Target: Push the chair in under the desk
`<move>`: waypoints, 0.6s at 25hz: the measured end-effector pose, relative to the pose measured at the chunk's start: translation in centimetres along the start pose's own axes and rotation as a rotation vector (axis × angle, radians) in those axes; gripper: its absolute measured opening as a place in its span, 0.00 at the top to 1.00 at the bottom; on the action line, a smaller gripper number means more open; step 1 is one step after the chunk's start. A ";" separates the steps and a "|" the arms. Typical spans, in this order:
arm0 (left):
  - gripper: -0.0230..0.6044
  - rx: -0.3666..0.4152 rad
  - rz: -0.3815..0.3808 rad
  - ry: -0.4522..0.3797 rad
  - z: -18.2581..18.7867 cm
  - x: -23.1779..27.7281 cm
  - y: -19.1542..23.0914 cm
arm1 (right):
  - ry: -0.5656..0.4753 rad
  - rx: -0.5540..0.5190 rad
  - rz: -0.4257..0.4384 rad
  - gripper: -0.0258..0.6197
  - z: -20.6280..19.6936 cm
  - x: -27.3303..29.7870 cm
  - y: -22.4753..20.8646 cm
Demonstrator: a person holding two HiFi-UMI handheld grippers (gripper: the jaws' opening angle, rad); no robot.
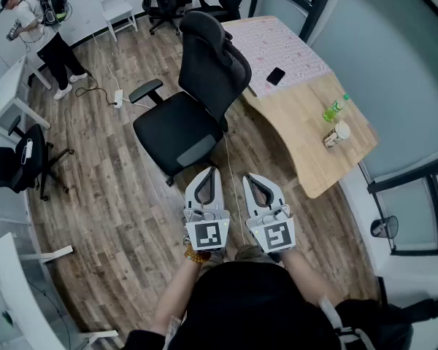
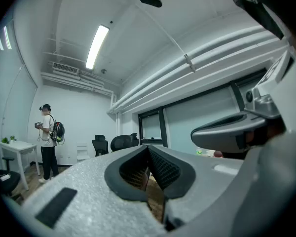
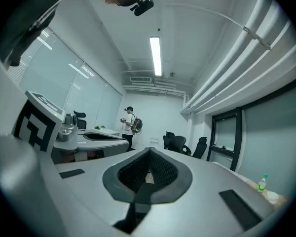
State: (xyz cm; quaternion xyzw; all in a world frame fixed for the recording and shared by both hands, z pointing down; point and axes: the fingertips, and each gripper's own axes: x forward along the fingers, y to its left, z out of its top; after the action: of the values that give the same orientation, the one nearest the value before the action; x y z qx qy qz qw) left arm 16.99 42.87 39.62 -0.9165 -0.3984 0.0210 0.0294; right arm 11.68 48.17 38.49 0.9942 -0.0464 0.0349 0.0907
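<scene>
The office chair [image 1: 179, 126], upper middle, looks heavy but should roll; push its stiff backrest [image 1: 213, 58]. The left gripper [image 1: 209, 172] and right gripper [image 1: 251, 178] have jaws together, empty.

My left gripper [image 2: 149, 151] points level across the room, its jaws pressed together with nothing between them. Just beside it on the right sits the right gripper [image 2: 227, 132]. Far off, a person [image 2: 48, 141] wearing a backpack stands by the end of a white table [image 2: 17, 147] — dark office chairs [image 2: 119, 143] stand at the back wall, under a lit ceiling light [image 2: 97, 46].
</scene>
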 end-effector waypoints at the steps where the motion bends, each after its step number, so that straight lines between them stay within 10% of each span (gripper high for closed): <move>1: 0.96 0.013 -0.005 -0.007 0.1 0.8 0.7 | -0.002 0.001 0.003 0.96 0.0 1.2 0.0; 15: 0.96 0.036 -0.022 -0.053 0.8 5.3 4.9 | 0.028 -0.016 -0.002 0.96 -0.1 9.2 -1.5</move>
State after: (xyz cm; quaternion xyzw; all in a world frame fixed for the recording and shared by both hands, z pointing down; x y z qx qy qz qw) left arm 24.13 43.41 38.42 -0.9105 -0.4087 0.0522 0.0354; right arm 20.95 48.84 39.05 0.9929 -0.0442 0.0485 0.0994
